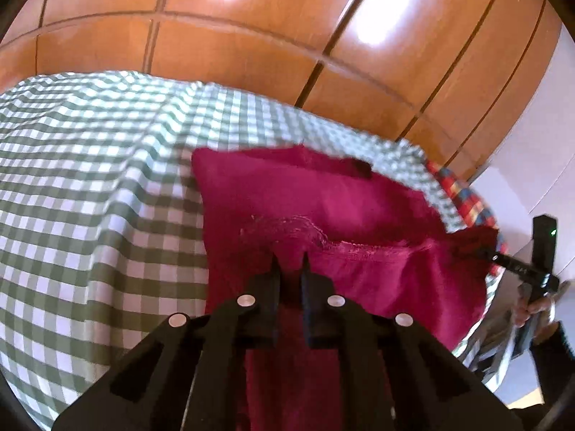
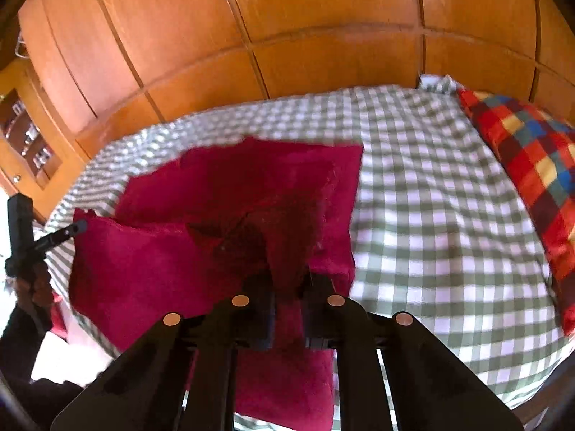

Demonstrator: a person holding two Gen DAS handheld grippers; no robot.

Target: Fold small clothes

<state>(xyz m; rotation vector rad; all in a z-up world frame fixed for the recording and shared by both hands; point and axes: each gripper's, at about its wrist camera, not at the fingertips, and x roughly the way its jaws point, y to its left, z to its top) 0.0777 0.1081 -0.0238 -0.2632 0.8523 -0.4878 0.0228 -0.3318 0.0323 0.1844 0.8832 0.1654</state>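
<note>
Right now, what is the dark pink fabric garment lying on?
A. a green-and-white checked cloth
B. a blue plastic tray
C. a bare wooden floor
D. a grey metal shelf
A: the dark pink fabric garment rests on the green-and-white checked cloth, which shows on both sides of it in the two wrist views, while both grippers pinch its near edge.

Below the closed fingers [image 2: 267, 280] of the right gripper [image 2: 287, 276], the red cloth [image 2: 151, 258] runs behind the gripper body, its lower edge hidden, and its far edge beyond the fingertips is blurred.
</note>
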